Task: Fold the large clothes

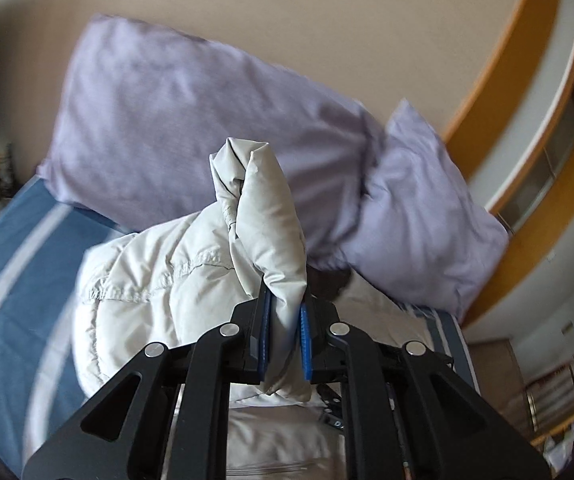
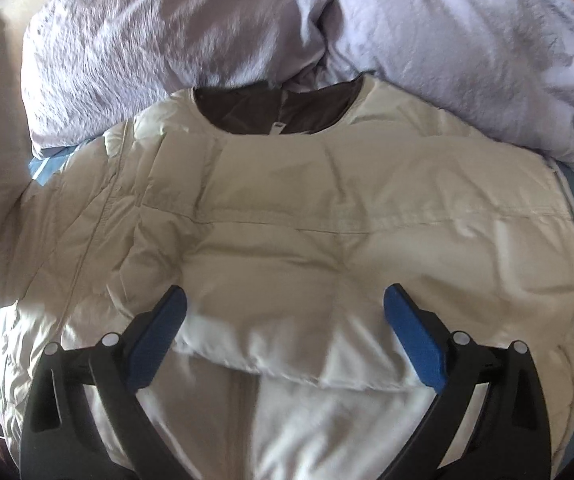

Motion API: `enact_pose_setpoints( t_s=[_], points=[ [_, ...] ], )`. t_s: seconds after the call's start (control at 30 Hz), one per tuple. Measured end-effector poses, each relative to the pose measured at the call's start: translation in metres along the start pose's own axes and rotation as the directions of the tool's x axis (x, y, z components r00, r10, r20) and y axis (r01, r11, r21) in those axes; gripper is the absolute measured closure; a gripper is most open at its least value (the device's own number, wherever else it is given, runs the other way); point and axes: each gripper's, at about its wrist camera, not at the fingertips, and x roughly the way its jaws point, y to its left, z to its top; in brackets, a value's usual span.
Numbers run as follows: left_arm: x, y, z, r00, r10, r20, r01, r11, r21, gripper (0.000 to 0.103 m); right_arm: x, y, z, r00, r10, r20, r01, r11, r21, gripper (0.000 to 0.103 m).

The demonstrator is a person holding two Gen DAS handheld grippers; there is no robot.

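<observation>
The left claw (image 1: 285, 312) is pinching the jacket's (image 2: 287, 220) sleeve (image 1: 263, 208); the right claw (image 2: 285, 304) is hovering spread above the jacket.

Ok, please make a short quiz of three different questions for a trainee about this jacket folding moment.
1. True or false: the left gripper is shut on a part of the jacket.
2. The right gripper is: A open above the jacket, B shut on a pillow, C holding a zipper.
3. Fill in: the lining at the jacket's neck is ____.

Key: 1 true; 2 A; 3 brown.
</observation>
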Motion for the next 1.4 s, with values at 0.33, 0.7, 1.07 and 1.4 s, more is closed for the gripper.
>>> enact_pose_setpoints(
  t_s=[0.33, 0.7, 1.07, 1.4],
  points=[
    [0.076, -0.051, -0.046, 0.980, -0.048, -0.193, 0.059, 0.997, 0.052, 0.092, -0.024, -0.044, -0.027, 0.992, -0.107, 0.063, 0.105, 0.994, 0.034, 0.004],
    [0.131, -0.064, -0.087, 0.941, 0.019, -0.337, 0.014, 0.995, 0.095, 0.092, -0.031, -0.069, -0.040, 0.988, -0.140, 0.070, 0.134, 0.988, 0.081, 0.004],
    [0.127, -0.080, -0.092, 0.930, 0.024, -0.368, 0.022, 0.992, 0.121, 0.051, -0.042, -0.079, -0.040, 0.984, -0.157, 0.082, 0.148, 0.983, 0.112, 0.004],
    [0.097, -0.048, -0.085, 0.942, 0.148, -0.302, -0.096, 0.979, 0.178, 0.047, -0.062, -0.055, -0.022, 0.991, -0.034, 0.127, 0.024, 0.997, 0.075, 0.026]
  ],
)
